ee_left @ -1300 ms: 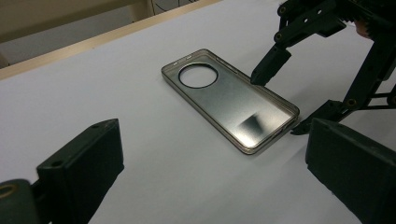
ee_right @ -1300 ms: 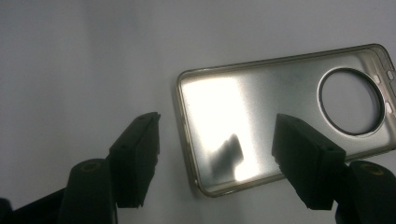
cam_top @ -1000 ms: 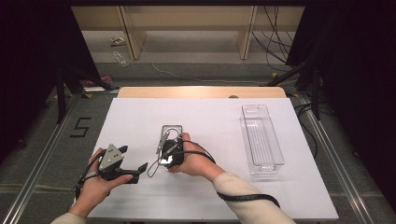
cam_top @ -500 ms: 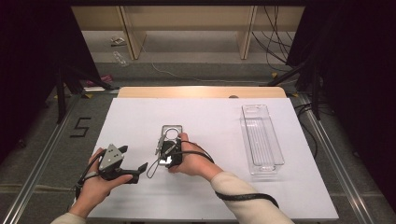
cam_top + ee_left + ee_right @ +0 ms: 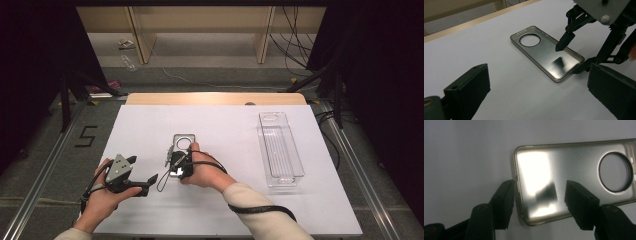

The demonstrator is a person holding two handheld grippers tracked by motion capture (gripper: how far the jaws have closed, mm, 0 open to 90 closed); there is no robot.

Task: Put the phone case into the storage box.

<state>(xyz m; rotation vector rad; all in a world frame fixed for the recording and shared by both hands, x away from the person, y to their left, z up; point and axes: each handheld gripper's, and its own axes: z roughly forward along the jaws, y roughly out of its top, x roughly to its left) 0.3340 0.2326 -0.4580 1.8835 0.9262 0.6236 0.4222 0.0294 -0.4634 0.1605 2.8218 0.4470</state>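
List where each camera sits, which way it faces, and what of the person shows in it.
High view: above the person's side, facing forward and down on the table; both forearms, left claw, right claw.
Left gripper view: on the left claw, facing the phone case and right claw.
Right gripper view: on the right claw, facing the case's end.
All share the phone case.

High view overhead facing forward-down, both gripper views close, low, sharing the phone case (image 5: 546,56).

Clear, grey-tinted plastic phone case (image 5: 574,185) with round camera hole, lying flat, open side up, mid white surface (image 5: 225,210).
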